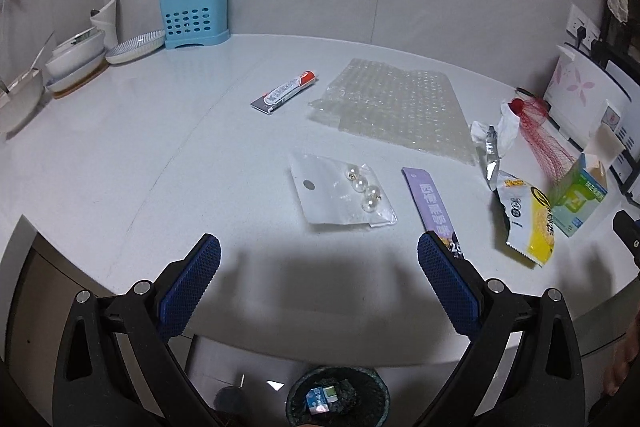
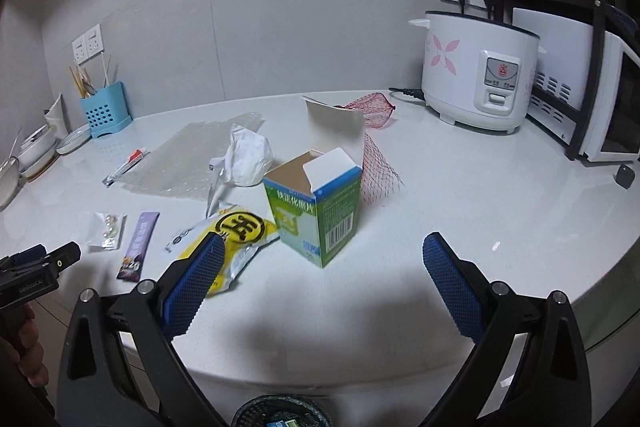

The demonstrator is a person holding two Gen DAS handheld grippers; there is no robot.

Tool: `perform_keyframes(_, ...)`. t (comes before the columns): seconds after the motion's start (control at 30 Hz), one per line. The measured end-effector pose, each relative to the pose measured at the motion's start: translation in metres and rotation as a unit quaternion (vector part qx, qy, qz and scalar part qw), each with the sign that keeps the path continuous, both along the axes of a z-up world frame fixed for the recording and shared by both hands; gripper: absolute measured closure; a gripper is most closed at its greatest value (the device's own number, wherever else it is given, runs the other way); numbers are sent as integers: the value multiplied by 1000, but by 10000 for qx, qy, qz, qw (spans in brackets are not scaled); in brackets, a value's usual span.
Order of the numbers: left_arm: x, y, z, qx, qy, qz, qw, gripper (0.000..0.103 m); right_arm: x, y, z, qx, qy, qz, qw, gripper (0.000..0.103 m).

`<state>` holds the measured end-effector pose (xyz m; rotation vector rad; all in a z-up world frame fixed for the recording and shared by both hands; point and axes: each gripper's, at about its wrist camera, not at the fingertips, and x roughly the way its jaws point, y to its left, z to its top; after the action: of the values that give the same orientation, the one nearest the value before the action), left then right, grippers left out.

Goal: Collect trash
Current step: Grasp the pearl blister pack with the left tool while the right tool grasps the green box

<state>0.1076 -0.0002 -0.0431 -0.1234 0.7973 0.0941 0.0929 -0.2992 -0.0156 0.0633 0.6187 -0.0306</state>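
mostly light, floppy stuff here, so grip choice matters more than force. green-and-white carton [image 2: 316,211] stands upright on the counter [image 2: 460,195] with its top flaps open: empty-looking, thin card, will crush if squeezed hard, best taken across the two side walls near the top edge. it sits just ahead of the right gripper [image 2: 320,251], between its finger lines but not touched by them; jaws are spread wide and hold nothing. yellow snack wrapper [image 2: 236,235] lies flat, touching the carton's left base, partly hidden behind the left fingertip of that gripper; slick film, pinch a raised edge. left gripper [image 1: 320,247] is also wide open and empty, hanging over the counter's near edge. clear packet with beads [image 1: 340,193] lies flat just ahead, roughly centred between its fingers; slippery, thin, hard to get under, go for the curled lower right corner. purple sachet [image 1: 430,203] runs beside the right fingertip, its near end behind it. bin [image 1: 338,397] sits on the floor below the counter edge, with a few items in it.
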Motion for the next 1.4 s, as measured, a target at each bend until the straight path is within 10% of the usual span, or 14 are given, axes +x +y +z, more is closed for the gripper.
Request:
perform_keyframes(0.83,89,1,-27,156,913,387,9949,9,83,-10,-22,384,596,-202,9973,21)
perform_keyframes(1.23,77,-7,-17,393,942,313,9943,84,78,-4,-21,278,496,-231,9981,46)
perform_keyframes(1.4,74,-7,-16,323,902,246,9951,92,75,-6,-19,278,453,-255,9983,50)
